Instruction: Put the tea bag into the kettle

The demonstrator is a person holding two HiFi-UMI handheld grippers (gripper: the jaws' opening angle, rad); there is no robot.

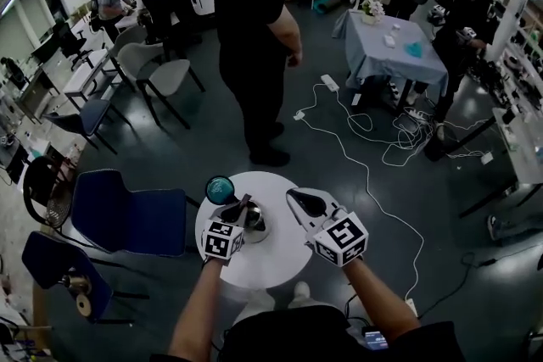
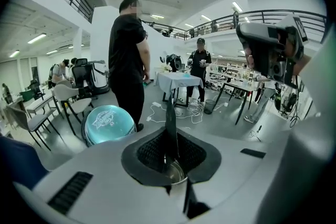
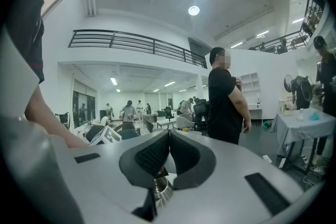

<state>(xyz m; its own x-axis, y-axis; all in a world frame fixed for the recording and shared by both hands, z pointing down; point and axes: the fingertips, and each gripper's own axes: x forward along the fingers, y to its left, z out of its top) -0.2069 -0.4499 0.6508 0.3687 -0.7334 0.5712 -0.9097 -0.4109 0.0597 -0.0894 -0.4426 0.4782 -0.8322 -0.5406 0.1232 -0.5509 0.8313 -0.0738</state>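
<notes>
Poised over steel kettle (image 1: pixel 254 223) on round white counter (image 1: pixel 273 260).
Left gripper (image 1: pixel 246 206) and right gripper (image 1: pixel 299 201) both with jaws pressed fully together; kettle mouth just beneath the tips; tea bag not made out.

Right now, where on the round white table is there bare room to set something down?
The near part of the round white table, between the left gripper and the right gripper, is bare. A smaller strip lies along the far rim, right of the metal kettle. The left side is crowded: the teal disc stands beside the kettle.
</notes>
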